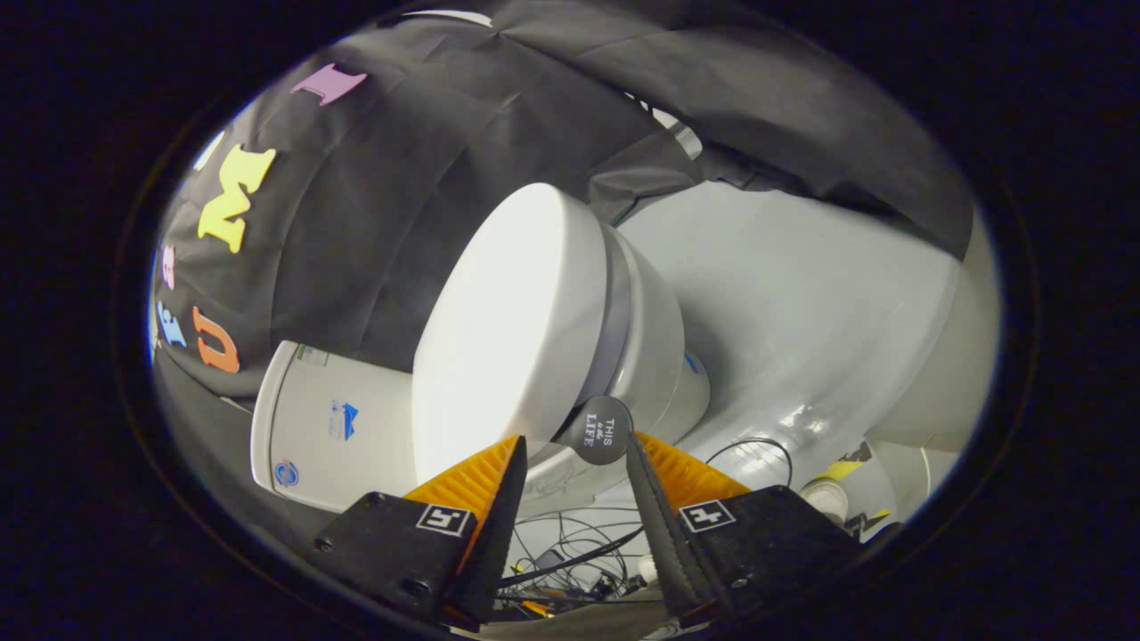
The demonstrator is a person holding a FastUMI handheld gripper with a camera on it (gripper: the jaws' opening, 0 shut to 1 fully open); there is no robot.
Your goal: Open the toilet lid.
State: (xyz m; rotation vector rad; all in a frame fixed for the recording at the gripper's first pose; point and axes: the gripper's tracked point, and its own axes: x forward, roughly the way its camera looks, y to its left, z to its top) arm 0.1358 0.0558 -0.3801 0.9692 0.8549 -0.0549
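While the gripper (574, 450) stands open, its fingers flank a small round dark tab (598, 431) fixed to the rim of the glossy white oval toilet lid (503, 320), which extends toward 11 o'clock. Tangled dark cables (570, 552) lie below.

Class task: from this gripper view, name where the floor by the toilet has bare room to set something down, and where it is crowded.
Bare floor lies beyond the toilet bowl, bordered by the black cloth wall. It is crowded under the open gripper: tangled cables run there. The round tab on the closed toilet lid sits just ahead of the fingers.
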